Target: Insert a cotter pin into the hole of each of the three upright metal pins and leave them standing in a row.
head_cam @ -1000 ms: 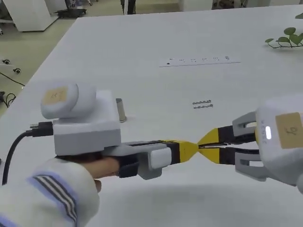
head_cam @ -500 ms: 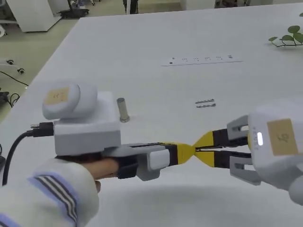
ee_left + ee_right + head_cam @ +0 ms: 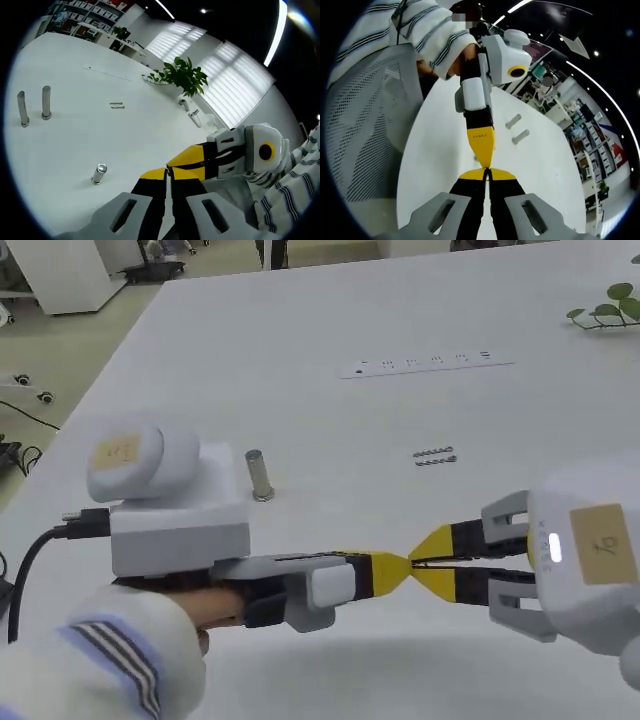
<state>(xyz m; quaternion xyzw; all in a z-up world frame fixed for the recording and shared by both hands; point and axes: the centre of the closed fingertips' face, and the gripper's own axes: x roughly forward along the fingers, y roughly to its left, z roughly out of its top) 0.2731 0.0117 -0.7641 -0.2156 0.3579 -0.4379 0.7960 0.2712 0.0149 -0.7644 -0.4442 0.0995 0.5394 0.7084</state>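
My left gripper [image 3: 398,569] and right gripper [image 3: 422,565] meet tip to tip above the white table [image 3: 330,310], both with jaws shut. A thin dark line runs between the right jaws; I cannot tell whether it is a cotter pin. One upright metal pin [image 3: 258,475] stands behind the left gripper. In the left gripper view my own jaws [image 3: 168,176] touch the right gripper [image 3: 200,159], and three metal pins show: two upright [image 3: 21,108] [image 3: 46,102] and a nearer one [image 3: 99,173]. Two cotter pins [image 3: 433,457] [image 3: 116,105] lie on the table. In the right gripper view my tips [image 3: 487,173] meet the left gripper [image 3: 480,134], with two pins [image 3: 517,129] beyond.
A white power strip [image 3: 428,365] lies farther back on the table, and a leafy plant [image 3: 610,310] sits at the far right. A mesh chair back [image 3: 375,115] and a striped sleeve [image 3: 425,30] are beside the table. Open tabletop surrounds the grippers.
The head camera has shifted a little. Both grippers stay shut and tip to tip, and the right one has drifted slightly lower in the picture.
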